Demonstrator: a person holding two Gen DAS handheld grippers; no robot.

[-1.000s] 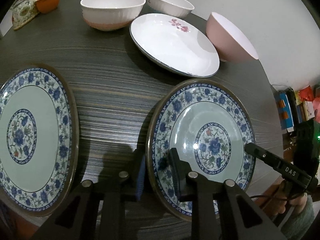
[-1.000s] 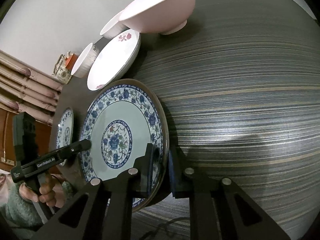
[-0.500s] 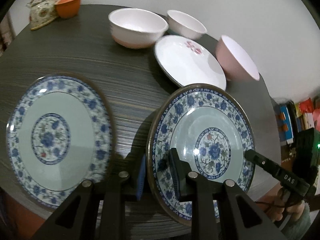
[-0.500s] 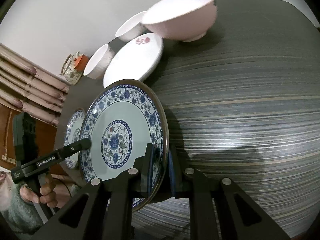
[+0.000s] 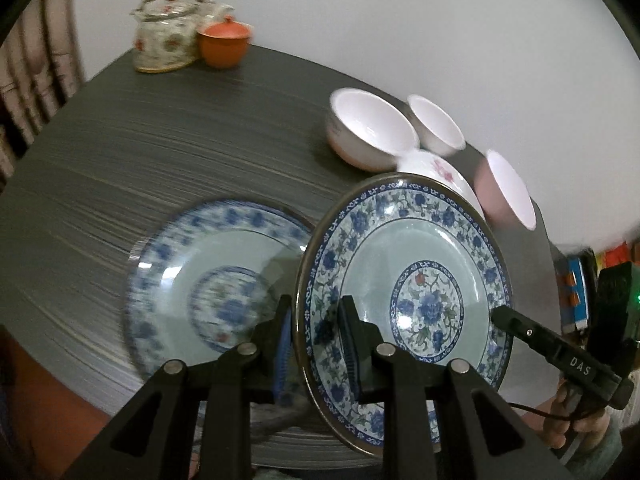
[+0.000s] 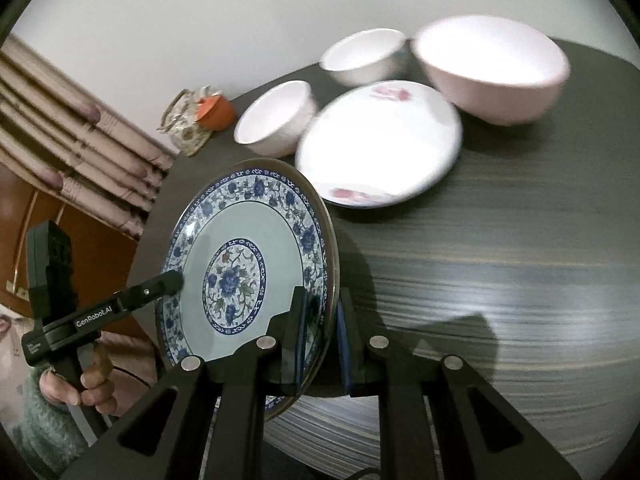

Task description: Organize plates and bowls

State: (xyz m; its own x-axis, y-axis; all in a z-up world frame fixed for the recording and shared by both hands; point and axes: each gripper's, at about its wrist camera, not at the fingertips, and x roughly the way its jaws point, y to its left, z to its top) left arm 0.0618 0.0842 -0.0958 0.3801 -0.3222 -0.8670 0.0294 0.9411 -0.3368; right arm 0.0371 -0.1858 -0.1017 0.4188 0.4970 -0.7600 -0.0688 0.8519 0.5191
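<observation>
Plates and bowls on the bench [image 5: 160, 152]

Three plates: two blue flower plates [image 5: 404, 280] [image 5: 216, 284] and one white plate [image 6: 380, 144]. Three bowls [image 6: 492, 68] [image 6: 364, 56] [image 6: 276, 118]. One teapot [image 5: 166, 32]. One orange cup [image 5: 224, 42].

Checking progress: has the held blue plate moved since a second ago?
Yes. The held blue plate now overlaps the other blue plate lying on the table; earlier a gap separated them.
</observation>
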